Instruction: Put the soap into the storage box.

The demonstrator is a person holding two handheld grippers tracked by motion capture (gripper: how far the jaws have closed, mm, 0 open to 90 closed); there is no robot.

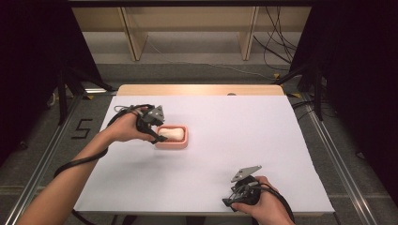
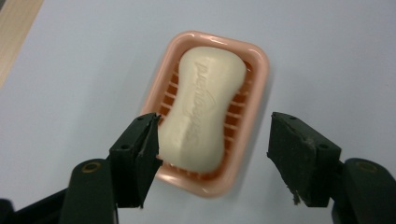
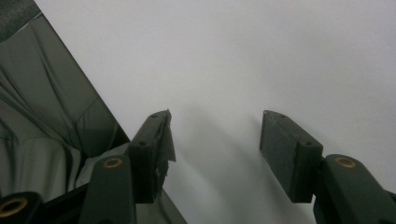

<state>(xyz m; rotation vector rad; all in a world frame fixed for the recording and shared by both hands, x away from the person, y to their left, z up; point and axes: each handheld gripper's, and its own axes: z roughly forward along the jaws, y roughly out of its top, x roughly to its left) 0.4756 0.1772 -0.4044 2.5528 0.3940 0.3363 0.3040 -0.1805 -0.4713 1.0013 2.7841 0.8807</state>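
Your right gripper (image 1: 228, 202) sits at the lower right of the high view, close to the near edge of the white table (image 1: 263, 136); its jaws stand wide with nothing between them (bare white surface ahead in its own view). Broad open room lies between it and your left hand. Farther up, left of centre, your left gripper (image 1: 162, 136) hangs over the near end of the soap (image 2: 203, 105), jaws spread wide. One pad looks just beside the bar; the other stands clear. The soap lies in the pink soap dish (image 2: 258, 100), well in from every table edge.
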